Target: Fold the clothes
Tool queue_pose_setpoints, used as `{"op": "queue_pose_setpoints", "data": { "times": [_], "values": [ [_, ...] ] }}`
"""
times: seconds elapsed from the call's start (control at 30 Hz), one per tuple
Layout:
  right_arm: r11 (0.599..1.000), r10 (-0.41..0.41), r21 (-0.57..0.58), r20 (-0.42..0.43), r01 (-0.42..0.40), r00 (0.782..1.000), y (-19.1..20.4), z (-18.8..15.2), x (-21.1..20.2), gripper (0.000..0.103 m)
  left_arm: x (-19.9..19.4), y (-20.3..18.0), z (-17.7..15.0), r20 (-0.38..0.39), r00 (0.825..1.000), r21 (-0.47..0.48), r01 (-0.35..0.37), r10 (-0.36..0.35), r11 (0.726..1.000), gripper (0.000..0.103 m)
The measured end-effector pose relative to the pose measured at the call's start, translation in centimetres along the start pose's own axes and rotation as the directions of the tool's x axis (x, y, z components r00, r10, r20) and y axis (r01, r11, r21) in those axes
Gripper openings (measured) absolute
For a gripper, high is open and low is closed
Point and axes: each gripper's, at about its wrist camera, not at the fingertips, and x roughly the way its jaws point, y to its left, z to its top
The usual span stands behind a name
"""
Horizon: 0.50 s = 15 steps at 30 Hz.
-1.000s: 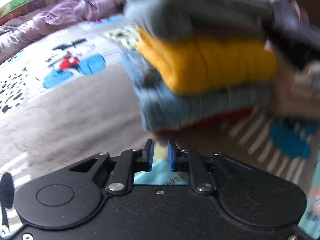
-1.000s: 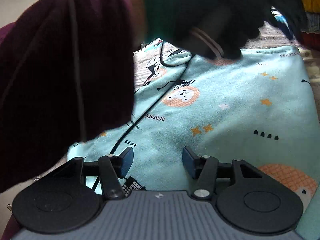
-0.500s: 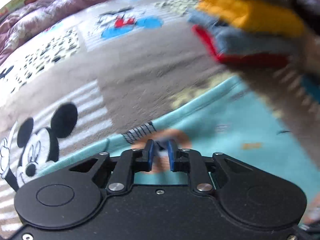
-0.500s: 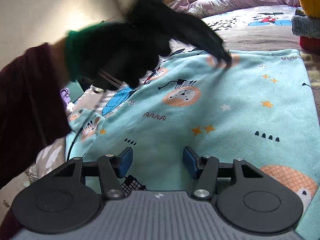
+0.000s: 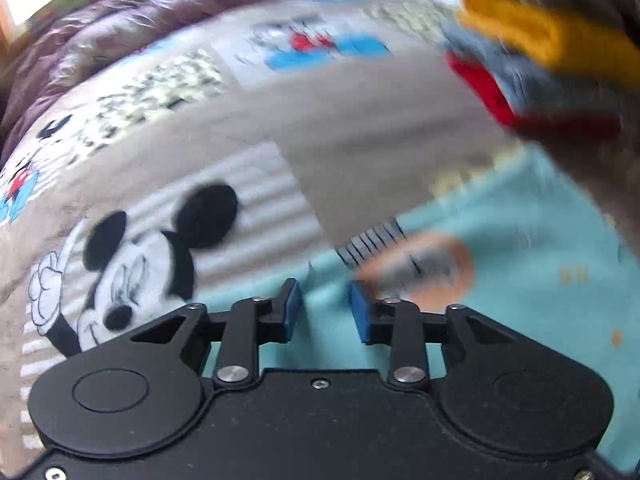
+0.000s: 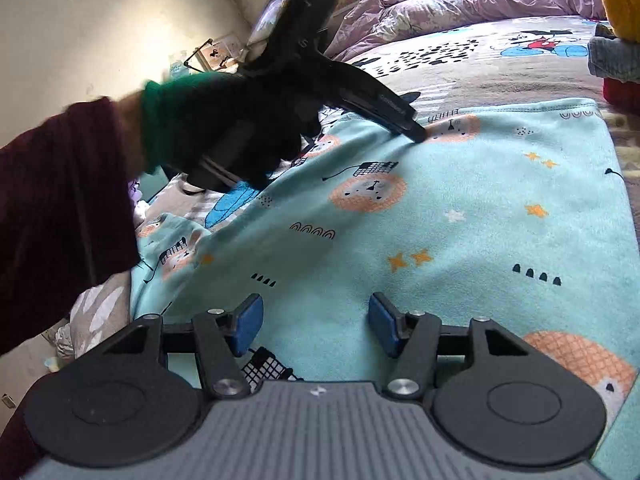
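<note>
A teal printed garment [image 6: 460, 220] with lions and stars lies spread flat on the bed; the left wrist view shows its far edge [image 5: 520, 240]. My left gripper [image 5: 324, 292] hovers over that edge with its jaws opening, and no cloth is pinched between the blue pads. In the right wrist view the left gripper [image 6: 416, 134] points down at the far left edge, held by a black-gloved hand [image 6: 224, 132]. My right gripper [image 6: 316, 316] stands open just above the near part of the garment, nothing between its fingers.
A stack of folded clothes [image 5: 540, 60], yellow over grey-blue over red, sits at the far right [image 6: 616, 52]. A cartoon-mouse bedspread [image 5: 140, 260] covers the bed. A purple duvet [image 6: 460, 4] lies bunched at the back. A maroon sleeve [image 6: 60, 200] fills the left.
My left gripper swung away from the folded stack and down to the teal garment's far edge, and its jaws widened. The right gripper stayed where it was.
</note>
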Motion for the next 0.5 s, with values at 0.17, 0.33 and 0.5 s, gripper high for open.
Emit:
{"op": "queue_pose_setpoints", "data": {
  "times": [0.17,0.33,0.5],
  "values": [
    [1.0,0.006,0.008,-0.001,-0.006,1.0,-0.2,0.0,0.0,0.059,-3.1,2.6,-0.5,0.012,1.0,0.008,0.004,-0.004,1.0,0.03],
    [1.0,0.005,0.006,-0.002,-0.005,1.0,-0.1,0.0,0.1,0.059,0.0,2.5,-3.7,-0.091,0.995,0.077,-0.022,0.029,0.997,0.044],
    [1.0,0.009,0.008,-0.001,-0.009,1.0,-0.2,0.0,0.2,0.059,-1.5,7.0,-2.7,0.013,0.998,-0.172,-0.061,0.065,0.983,0.037]
  ]
}}
